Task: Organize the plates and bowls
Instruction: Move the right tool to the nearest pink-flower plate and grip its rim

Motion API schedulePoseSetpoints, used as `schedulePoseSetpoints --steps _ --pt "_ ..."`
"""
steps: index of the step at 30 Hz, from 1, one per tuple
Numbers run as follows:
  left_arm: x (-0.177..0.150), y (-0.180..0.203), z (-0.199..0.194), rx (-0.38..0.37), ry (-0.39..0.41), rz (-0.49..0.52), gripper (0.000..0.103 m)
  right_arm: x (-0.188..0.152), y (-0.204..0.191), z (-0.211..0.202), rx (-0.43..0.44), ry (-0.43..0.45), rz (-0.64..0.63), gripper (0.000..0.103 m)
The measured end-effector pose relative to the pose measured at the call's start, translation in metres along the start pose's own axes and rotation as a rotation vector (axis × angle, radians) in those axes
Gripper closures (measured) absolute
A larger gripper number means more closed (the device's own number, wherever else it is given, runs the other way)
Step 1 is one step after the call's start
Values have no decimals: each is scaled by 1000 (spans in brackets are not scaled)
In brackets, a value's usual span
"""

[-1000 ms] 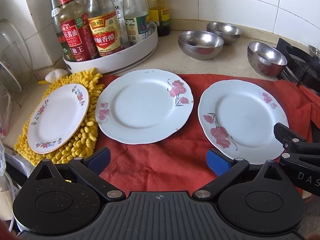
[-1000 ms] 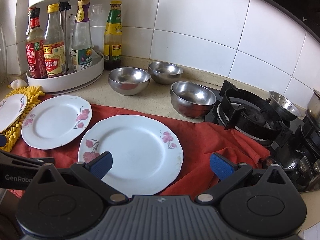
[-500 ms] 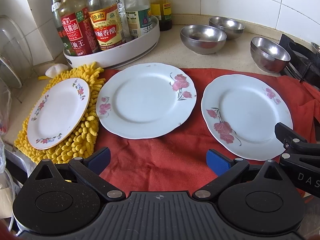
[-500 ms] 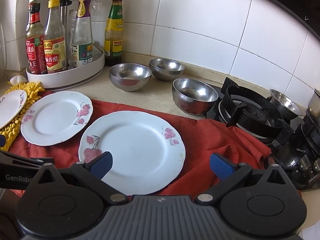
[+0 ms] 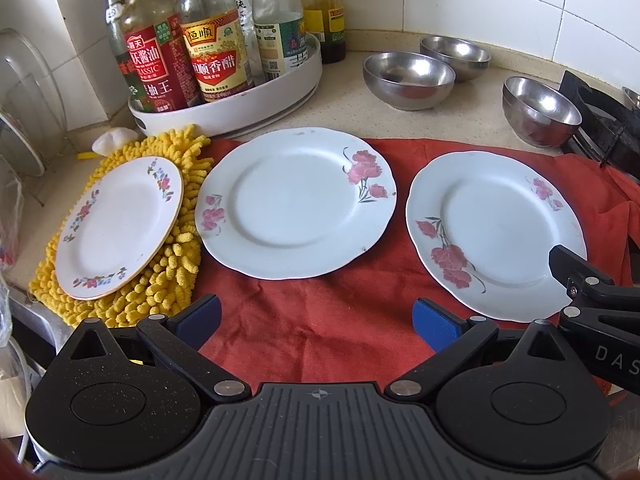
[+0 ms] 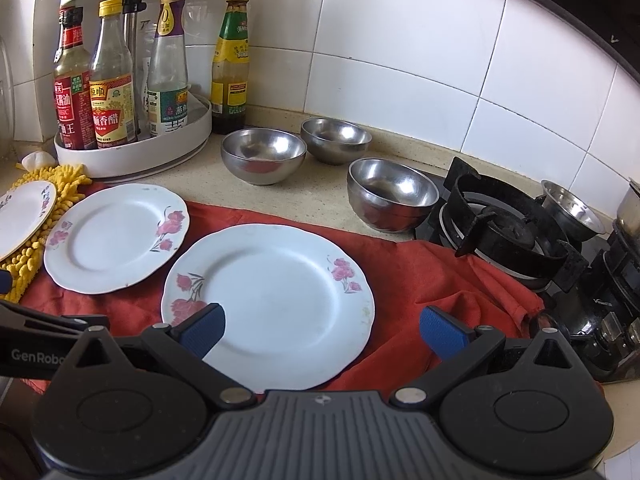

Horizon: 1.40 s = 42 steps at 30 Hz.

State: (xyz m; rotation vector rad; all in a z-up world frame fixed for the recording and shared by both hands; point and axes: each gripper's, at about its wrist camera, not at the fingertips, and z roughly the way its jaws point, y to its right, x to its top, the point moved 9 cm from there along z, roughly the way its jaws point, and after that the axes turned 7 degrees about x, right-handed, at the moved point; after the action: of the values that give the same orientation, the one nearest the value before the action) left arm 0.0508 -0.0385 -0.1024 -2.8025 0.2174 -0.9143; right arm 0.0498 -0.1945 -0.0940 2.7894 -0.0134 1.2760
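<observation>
Two large white plates with pink flowers lie on a red cloth: the middle plate [image 5: 296,204] [image 6: 114,238] and the right plate [image 5: 496,232] [image 6: 268,304]. A small flowered plate [image 5: 120,224] [image 6: 20,216] rests on a yellow mop pad. Three steel bowls [image 5: 408,78] [image 5: 456,56] [image 5: 540,108] stand behind on the counter; they also show in the right wrist view [image 6: 262,156] [image 6: 336,140] [image 6: 392,192]. My left gripper [image 5: 316,318] is open and empty above the cloth's front. My right gripper [image 6: 322,330] is open and empty over the right plate's near edge.
A white turntable [image 5: 228,114] with several sauce bottles stands at the back left. A gas stove [image 6: 516,232] with a black burner grate is at the right, with a small steel cup [image 6: 570,210] behind it. A tiled wall runs along the back.
Both grippers have moved slightly forward and lower toward the plates. Nothing on the counter has moved.
</observation>
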Motion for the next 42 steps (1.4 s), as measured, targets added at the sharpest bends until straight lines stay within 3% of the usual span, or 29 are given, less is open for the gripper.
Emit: schedulePoseSetpoints --steps 17,32,36,42 --pt "2 2 2 -5 -2 0 0 0 3 1 0 -7 1 1" --pt "24 9 12 -14 -3 -31 0 20 38 21 27 6 19 2" --pt "31 22 12 -54 9 -19 0 17 51 33 58 -15 21 3" --pt "32 45 10 -165 12 10 2 10 65 56 151 -69 56 20"
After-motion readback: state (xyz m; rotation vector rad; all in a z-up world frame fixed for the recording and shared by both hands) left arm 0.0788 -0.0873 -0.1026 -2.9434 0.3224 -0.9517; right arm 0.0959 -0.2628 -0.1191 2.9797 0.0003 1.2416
